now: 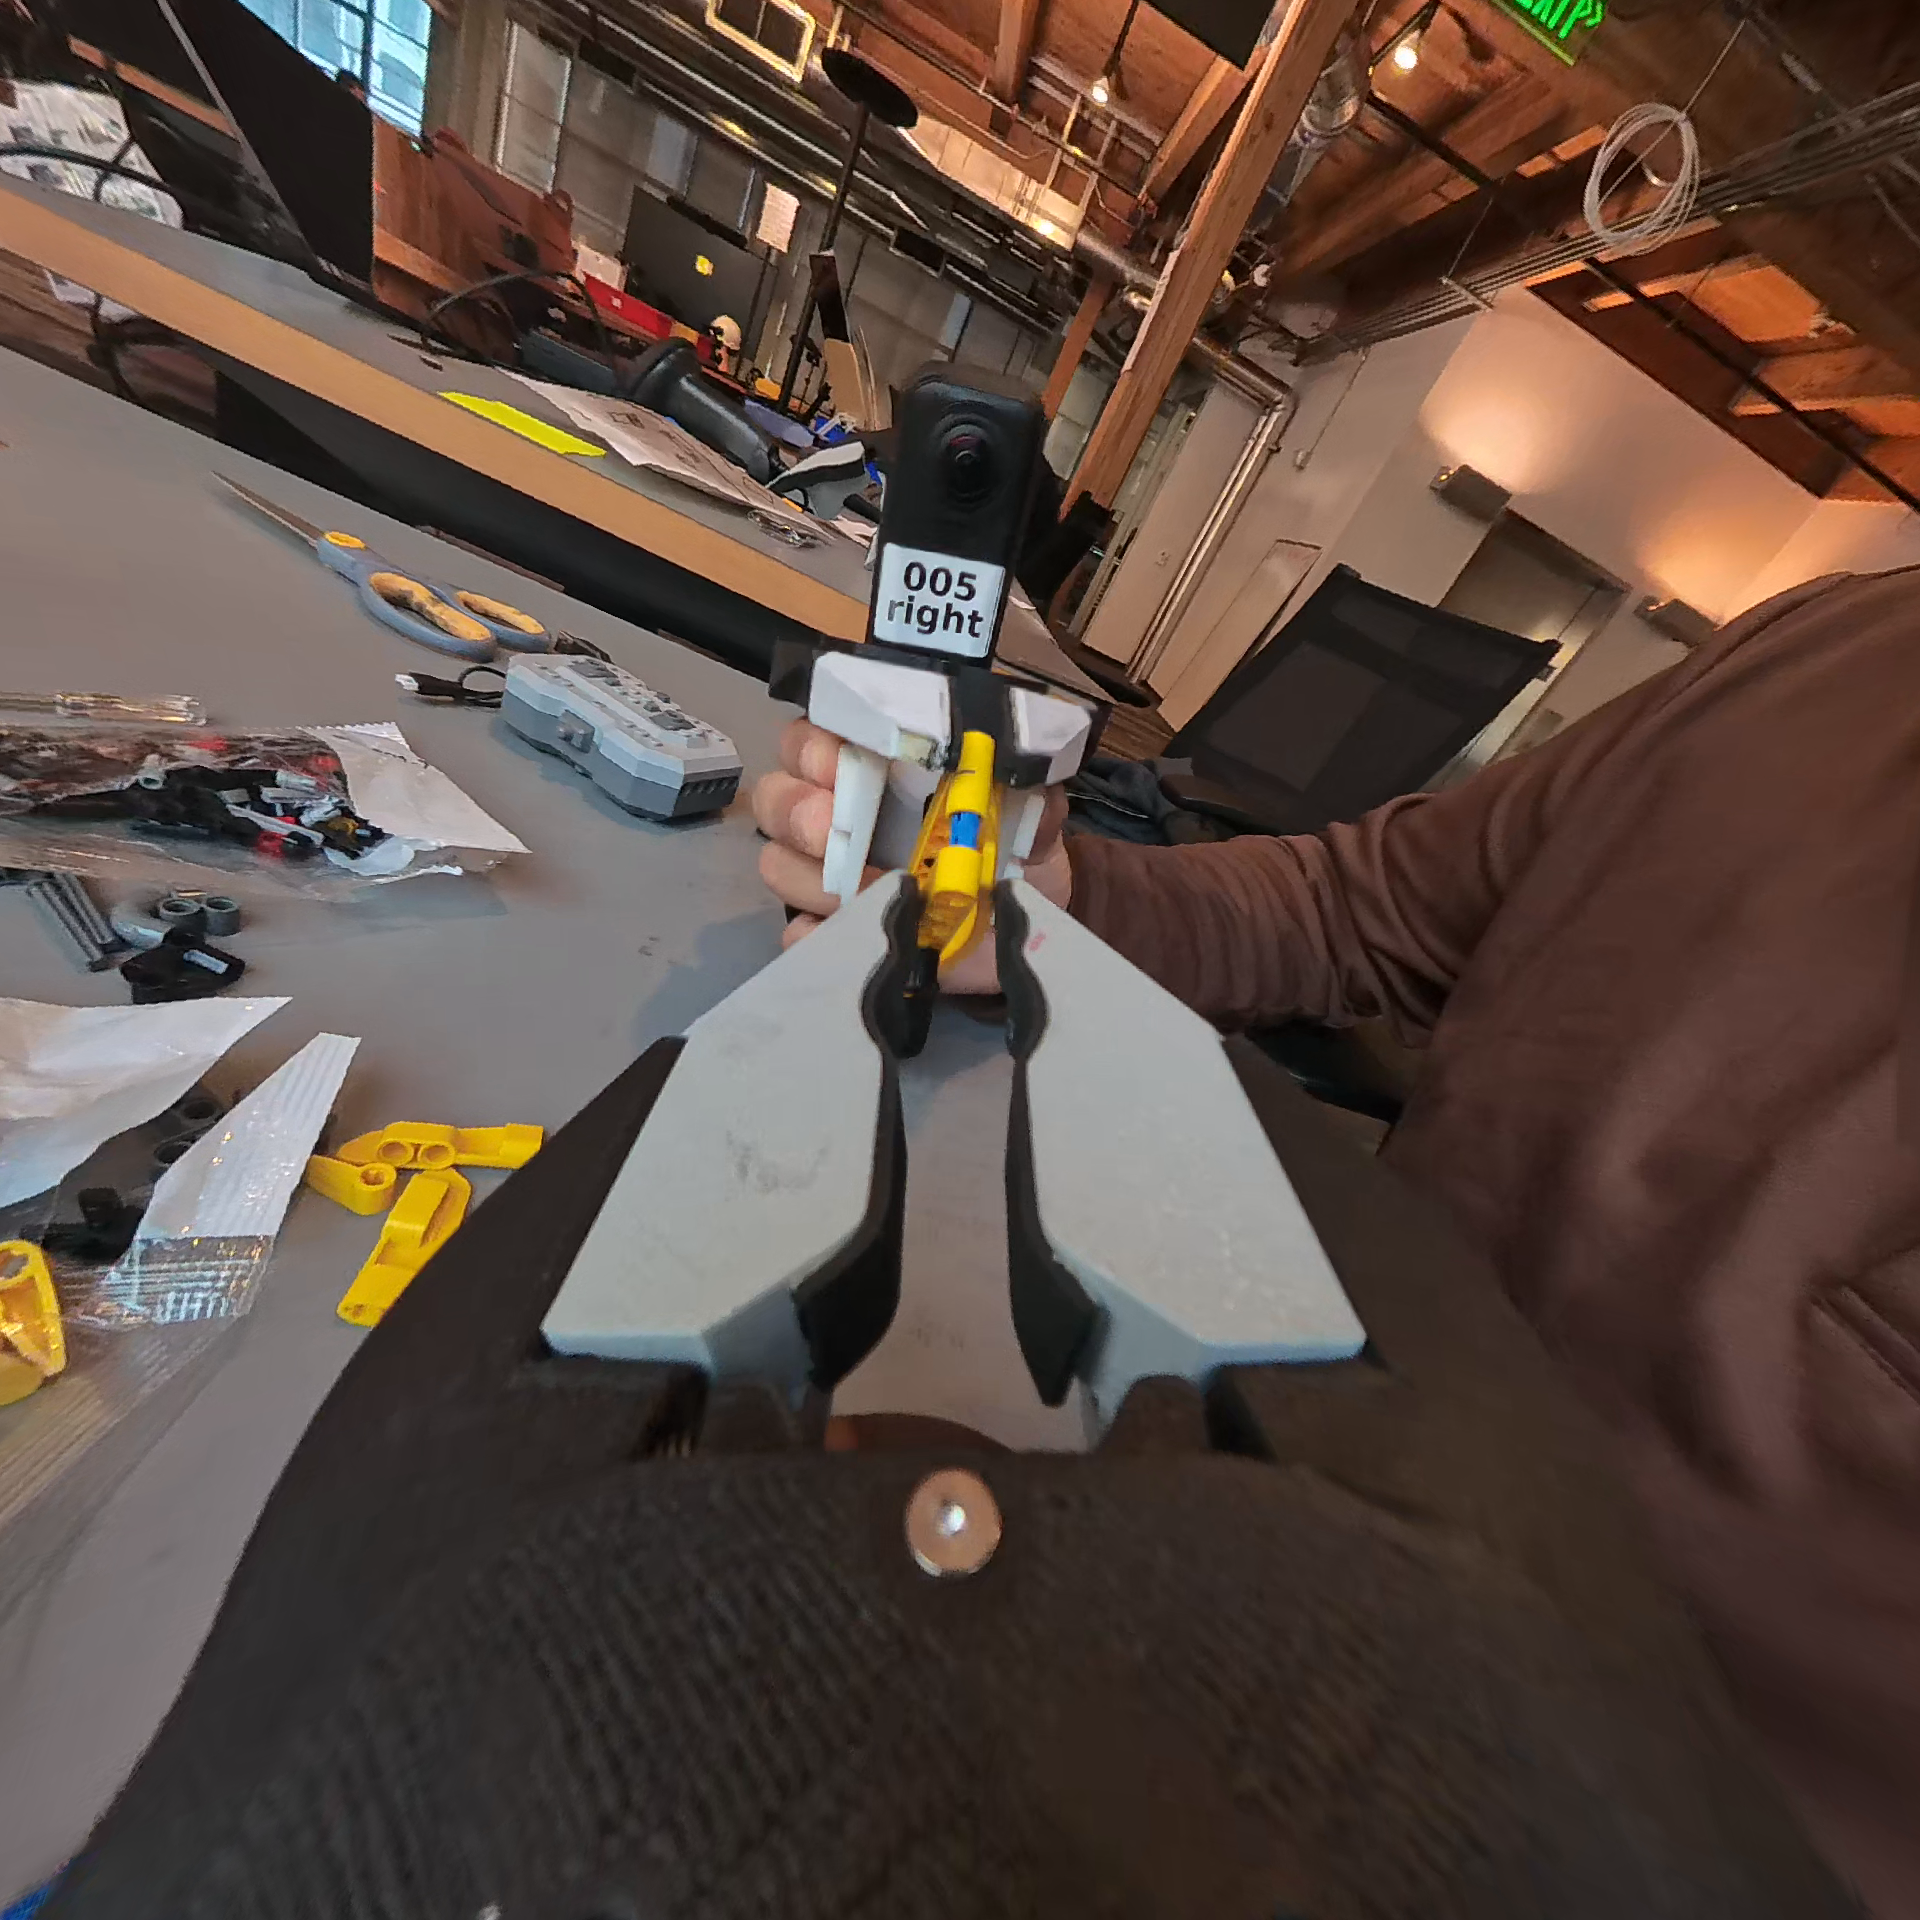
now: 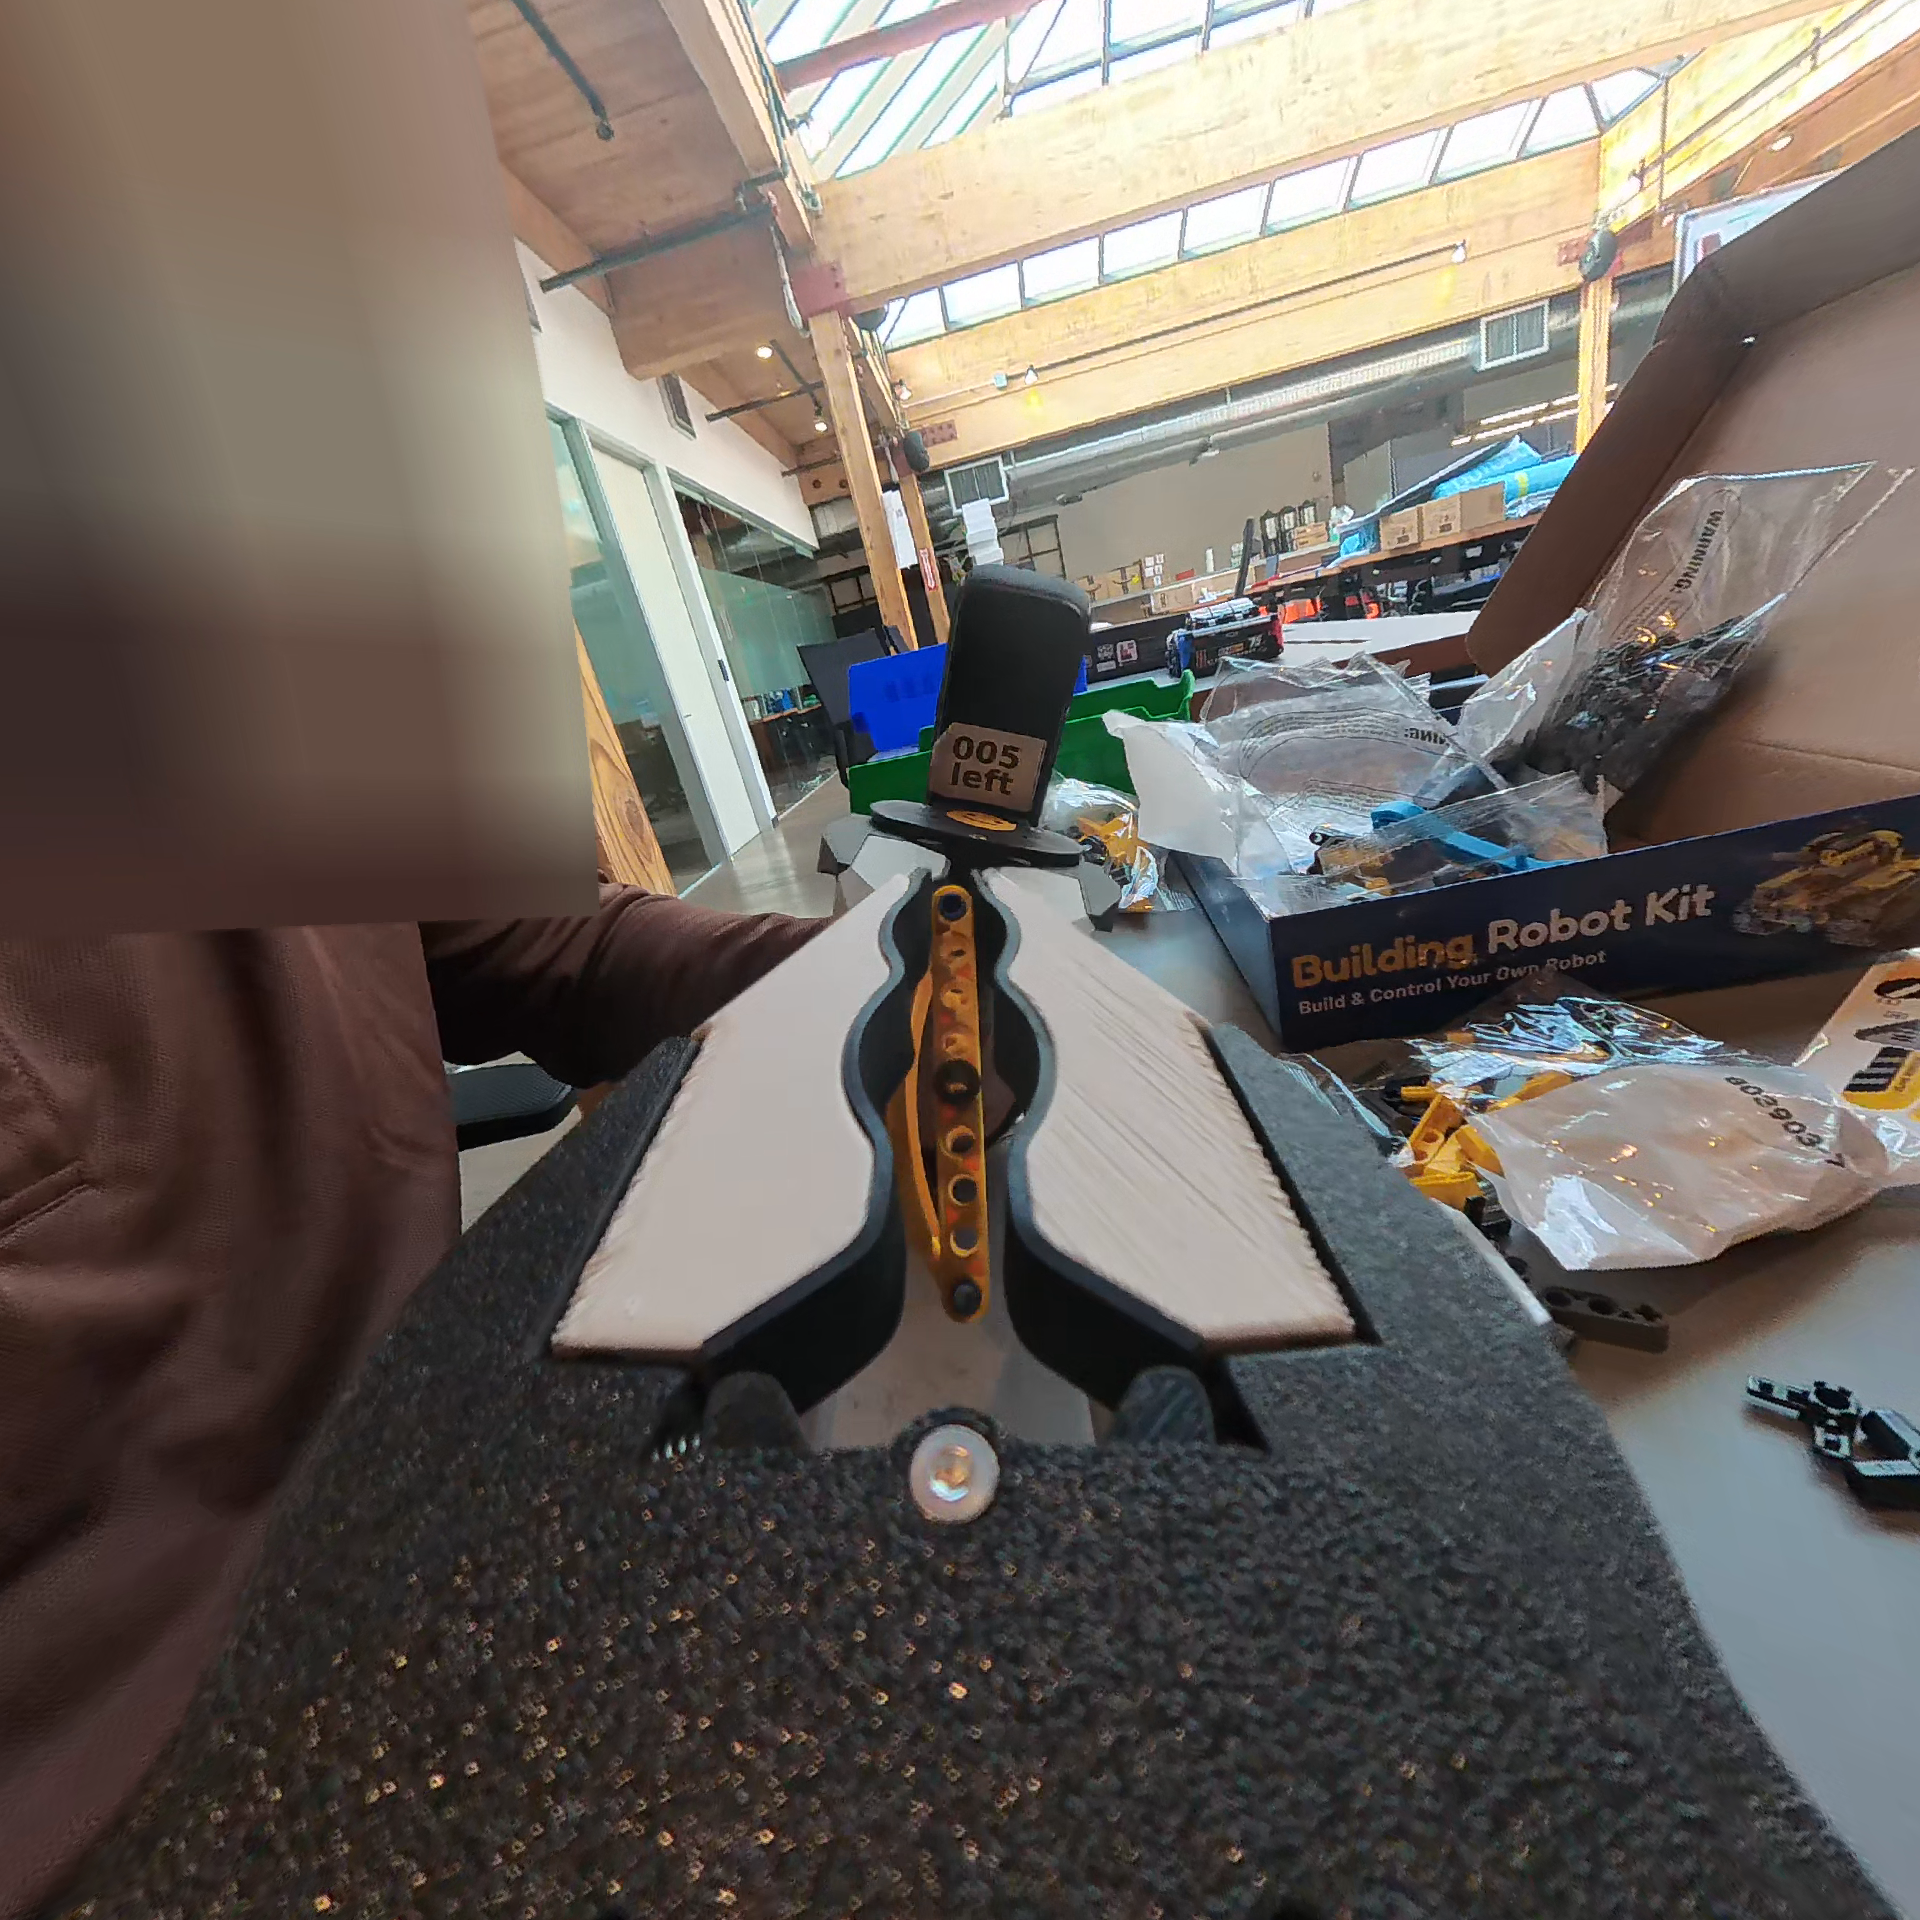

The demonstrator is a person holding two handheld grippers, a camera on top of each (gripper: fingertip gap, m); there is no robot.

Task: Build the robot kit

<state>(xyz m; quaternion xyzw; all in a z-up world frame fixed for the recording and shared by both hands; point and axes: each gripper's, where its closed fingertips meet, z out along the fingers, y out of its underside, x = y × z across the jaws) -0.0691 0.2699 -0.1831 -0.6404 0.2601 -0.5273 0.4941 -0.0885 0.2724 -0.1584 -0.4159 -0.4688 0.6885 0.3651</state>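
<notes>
Grey table [image 1: 156, 582], both grippers' jaws narrow, clamping one yellow beam assembly [image 2: 956, 1122] between them

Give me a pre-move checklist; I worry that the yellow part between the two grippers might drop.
1. Right gripper shut on the yellow beam assembly: ok.
2. Left gripper clamping the assembly's far end: cannot tell; its tips flank it closely.
3. Grippers facing each other in line: ok.
4. Blue pin fully seated in the assembly: cannot tell.
5. Loose yellow pieces on the grey table, clear of both grippers: ok.
</notes>
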